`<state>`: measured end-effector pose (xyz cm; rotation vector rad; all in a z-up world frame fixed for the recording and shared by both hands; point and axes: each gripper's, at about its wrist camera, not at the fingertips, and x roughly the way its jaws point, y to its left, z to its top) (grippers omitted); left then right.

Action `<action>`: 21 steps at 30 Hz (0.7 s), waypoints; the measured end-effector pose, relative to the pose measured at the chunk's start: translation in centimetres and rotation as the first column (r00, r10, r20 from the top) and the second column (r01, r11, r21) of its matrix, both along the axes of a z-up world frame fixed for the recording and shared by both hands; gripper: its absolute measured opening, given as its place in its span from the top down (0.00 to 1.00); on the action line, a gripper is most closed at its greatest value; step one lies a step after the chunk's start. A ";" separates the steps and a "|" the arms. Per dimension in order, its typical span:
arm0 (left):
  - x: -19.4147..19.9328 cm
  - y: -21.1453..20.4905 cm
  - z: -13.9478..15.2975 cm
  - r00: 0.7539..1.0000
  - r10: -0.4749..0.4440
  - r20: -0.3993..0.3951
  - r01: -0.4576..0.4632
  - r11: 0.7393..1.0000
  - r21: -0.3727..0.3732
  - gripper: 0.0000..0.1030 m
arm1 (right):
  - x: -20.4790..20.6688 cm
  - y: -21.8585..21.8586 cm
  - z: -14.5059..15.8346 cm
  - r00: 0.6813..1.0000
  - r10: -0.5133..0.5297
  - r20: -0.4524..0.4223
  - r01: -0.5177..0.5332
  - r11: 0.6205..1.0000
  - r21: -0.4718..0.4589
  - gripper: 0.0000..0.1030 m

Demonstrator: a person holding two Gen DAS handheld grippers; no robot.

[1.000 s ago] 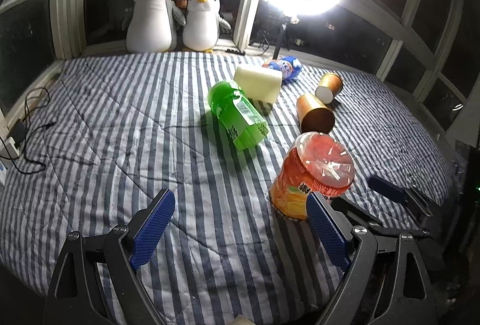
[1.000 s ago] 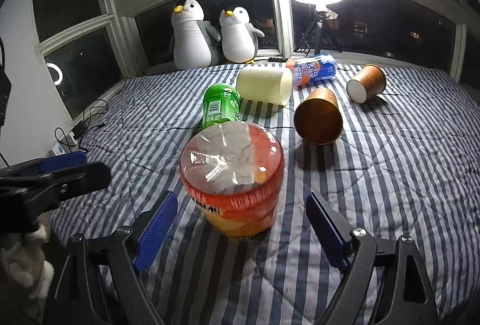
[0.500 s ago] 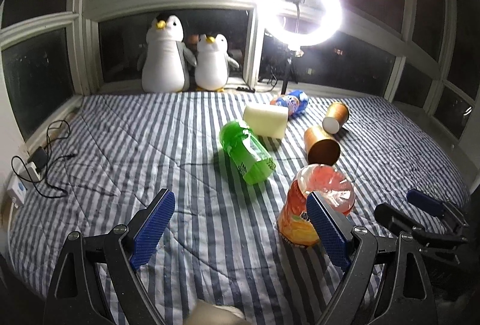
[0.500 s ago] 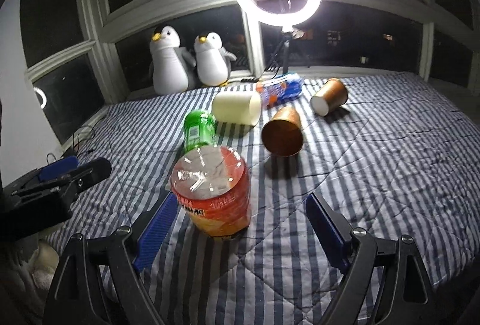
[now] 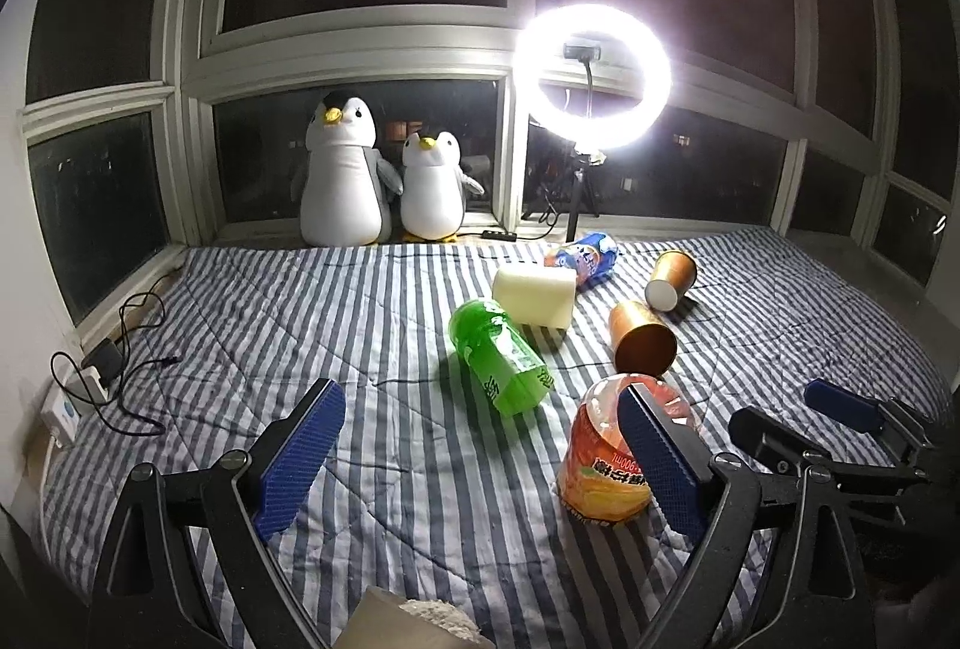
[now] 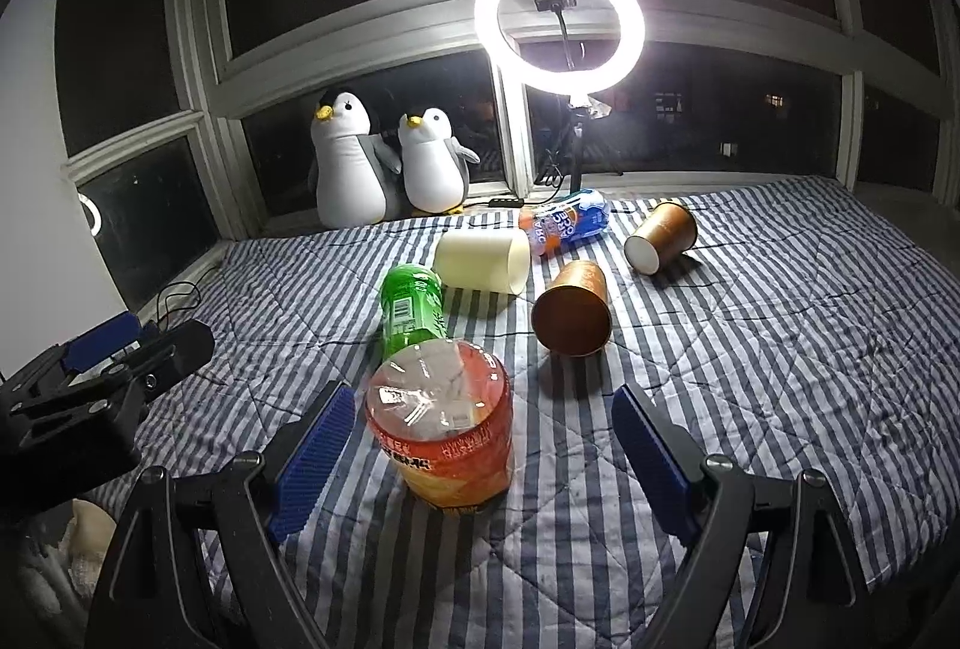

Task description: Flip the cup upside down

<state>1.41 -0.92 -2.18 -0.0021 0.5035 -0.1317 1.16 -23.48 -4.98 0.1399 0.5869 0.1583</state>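
Observation:
An orange plastic cup [image 6: 447, 439] stands upside down on the striped bedspread [image 6: 750, 349], its clear base up; it also shows in the left wrist view [image 5: 606, 460]. My right gripper [image 6: 480, 460] is open, its blue pads either side of the cup without touching. My left gripper [image 5: 480, 454] is open and empty, the cup just beyond its right pad [image 5: 657, 460]. The right gripper shows at the right of the left wrist view [image 5: 798, 418], and the left gripper at the left of the right wrist view [image 6: 141, 343].
Lying on the bed: a green cup [image 6: 411, 310], a cream cup [image 6: 483, 262], two copper cups [image 6: 573, 310] [image 6: 660, 235], and a blue-orange bottle [image 6: 564, 220]. Two plush penguins [image 6: 351, 163] and a ring light [image 6: 558, 22] stand at the window. Cables [image 5: 114, 373] lie far left.
Both grippers have pulled back and tilted up from the orange cup, so it looks smaller and farther. The cup stays standing upside down on the bed.

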 end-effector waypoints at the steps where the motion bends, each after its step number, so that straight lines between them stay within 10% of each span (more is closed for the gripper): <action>1: 0.0 0.0 0.1 1.000 0.000 0.001 0.000 1.000 0.001 0.08 | -0.1 0.1 0.0 1.000 0.000 0.001 0.000 1.000 -0.001 0.18; 21: 0.1 0.6 -0.1 1.000 0.011 -0.012 -0.012 1.000 -0.015 0.08 | -0.5 0.6 0.3 1.000 0.010 0.016 -0.010 1.000 0.000 0.18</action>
